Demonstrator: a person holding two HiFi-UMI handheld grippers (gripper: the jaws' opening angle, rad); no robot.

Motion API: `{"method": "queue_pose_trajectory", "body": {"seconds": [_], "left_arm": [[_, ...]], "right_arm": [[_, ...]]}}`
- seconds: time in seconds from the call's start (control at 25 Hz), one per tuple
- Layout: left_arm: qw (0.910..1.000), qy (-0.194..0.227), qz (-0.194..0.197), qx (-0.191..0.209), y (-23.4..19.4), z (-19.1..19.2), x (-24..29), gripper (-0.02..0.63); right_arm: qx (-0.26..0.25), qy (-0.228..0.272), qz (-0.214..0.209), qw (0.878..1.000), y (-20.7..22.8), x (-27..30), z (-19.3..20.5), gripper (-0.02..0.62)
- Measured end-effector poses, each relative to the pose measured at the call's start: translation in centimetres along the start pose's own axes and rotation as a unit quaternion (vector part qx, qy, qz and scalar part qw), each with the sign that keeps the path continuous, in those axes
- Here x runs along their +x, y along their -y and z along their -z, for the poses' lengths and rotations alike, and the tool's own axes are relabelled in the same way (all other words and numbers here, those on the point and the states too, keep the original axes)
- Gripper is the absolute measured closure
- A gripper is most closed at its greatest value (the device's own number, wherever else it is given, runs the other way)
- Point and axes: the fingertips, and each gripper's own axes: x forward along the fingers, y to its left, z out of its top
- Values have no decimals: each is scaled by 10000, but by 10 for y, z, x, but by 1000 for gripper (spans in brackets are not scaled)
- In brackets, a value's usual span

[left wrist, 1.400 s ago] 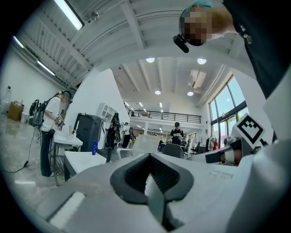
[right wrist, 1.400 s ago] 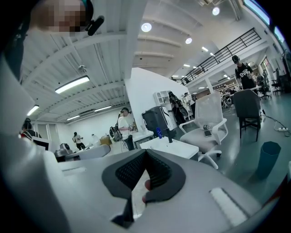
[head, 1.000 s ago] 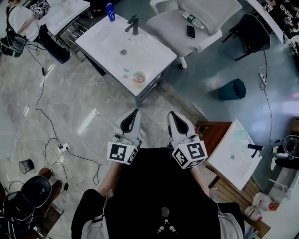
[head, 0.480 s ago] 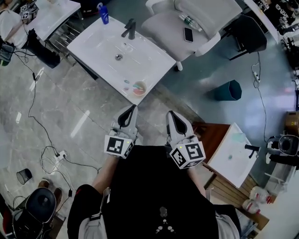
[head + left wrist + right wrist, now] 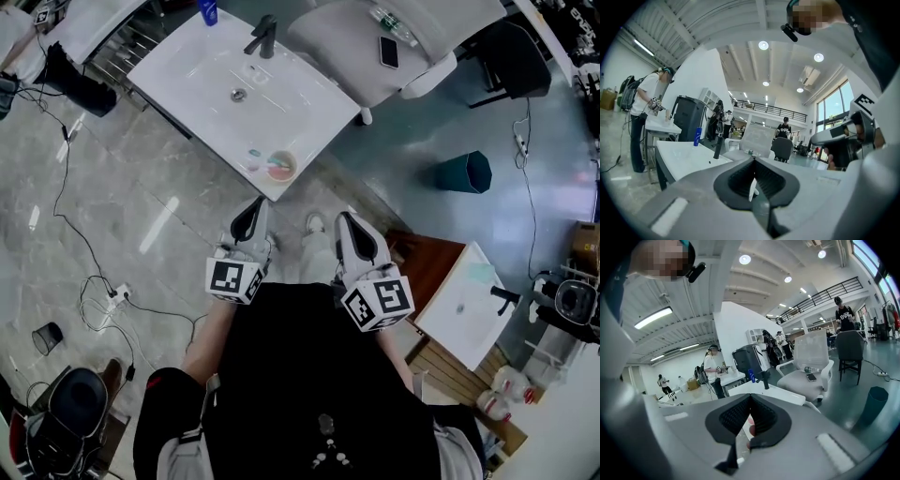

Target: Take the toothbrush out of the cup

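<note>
A pinkish cup [image 5: 279, 166] with a toothbrush lying across its mouth stands at the near corner of the white sink table [image 5: 300, 103]. Both grippers are held close to my body, short of the table and above the floor. My left gripper [image 5: 250, 210] points at the table's near corner, its jaws shut and empty. My right gripper [image 5: 346, 227] is beside it on the right, jaws also together with nothing held. In the left gripper view the shut jaws [image 5: 753, 161] face the table top [image 5: 686, 157]; the cup is hidden there.
A black faucet [image 5: 262, 36] and a blue bottle [image 5: 208, 11] stand at the table's far side. A white chair [image 5: 375, 47] holding a phone [image 5: 389, 52] is behind it, with a teal bin [image 5: 466, 172] to the right. Another sink unit [image 5: 464, 305] stands at right. Cables [image 5: 103, 291] trail at left.
The sink table and cup have shifted up and left in the head view as I stepped and turned. Both grippers stay shut in front of my body, slightly lower in frame.
</note>
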Motion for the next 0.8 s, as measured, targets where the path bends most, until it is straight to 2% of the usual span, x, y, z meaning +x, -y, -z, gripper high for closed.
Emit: {"method": "queue_pose_trajectory", "body": {"seconds": [0.2,0.48,0.64,0.8], "left_arm": [[9985,-81,-465,-259,-16,19,6,604],[9925,-248,-1121,-423,-38,37,16,604],[9854,-293,-1561,-613,-45,55,24,604],[9754,-276,-1948,-992,-52,70,33,604]], "right_arm": [[-121,-254,-387,9989,3,18,5,594],[-415,-480,-1021,9928,4,49,-12,594],[-544,-681,-1269,9881,16,61,-13,594],[-687,-868,-1499,9825,28,72,-14,594]]}}
